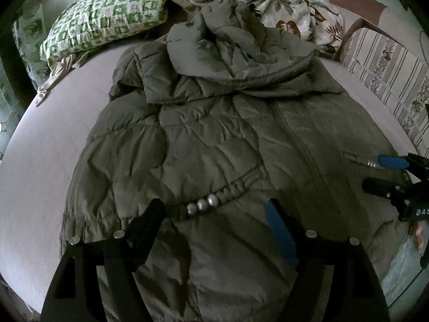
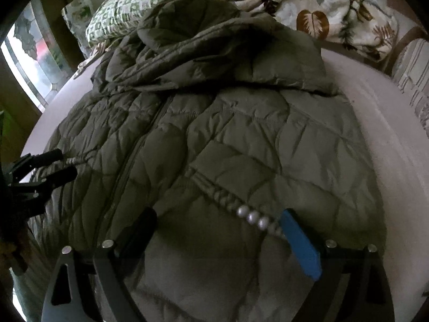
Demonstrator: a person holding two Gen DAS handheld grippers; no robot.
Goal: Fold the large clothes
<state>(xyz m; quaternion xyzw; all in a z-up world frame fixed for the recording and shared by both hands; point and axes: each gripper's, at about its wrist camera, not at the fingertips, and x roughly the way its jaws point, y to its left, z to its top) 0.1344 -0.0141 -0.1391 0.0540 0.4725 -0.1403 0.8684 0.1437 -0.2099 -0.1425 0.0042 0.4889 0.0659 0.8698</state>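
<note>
Olive-green quilted puffer jacket with hood (image 1: 214, 139), centre frame on bed: bulky, soft, slick; best gripped at hem; both hand-held grippers, left (image 1: 214, 214) and right (image 2: 217, 228), spread, empty

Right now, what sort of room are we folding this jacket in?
Most likely a bedroom: the jacket lies on a bed, with a green patterned pillow and a leaf-print blanket heaped at the far end.
</note>
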